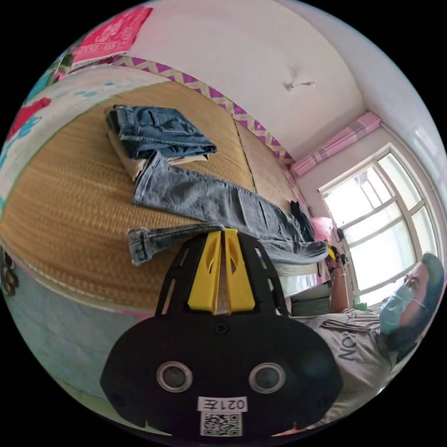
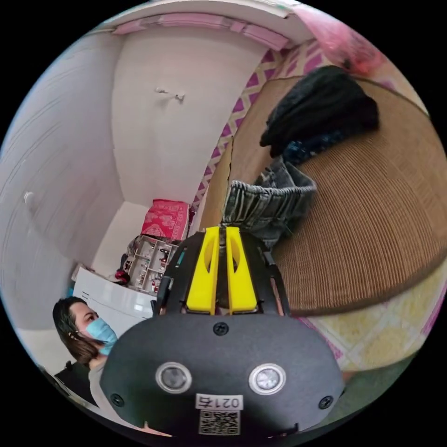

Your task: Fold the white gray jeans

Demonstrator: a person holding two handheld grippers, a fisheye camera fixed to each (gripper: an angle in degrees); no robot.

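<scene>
Lying stretched on the woven mat (image 1: pixel 70 209), faded grey jeans (image 1: pixel 209 200) are pinched by both closed tongs (image 1: pixel 222 233).

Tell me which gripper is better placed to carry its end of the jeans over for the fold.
Probably left. The left gripper is shut at the light jeans along the leg, near the free hem end, while the right gripper is shut at the bunched waistband.
</scene>
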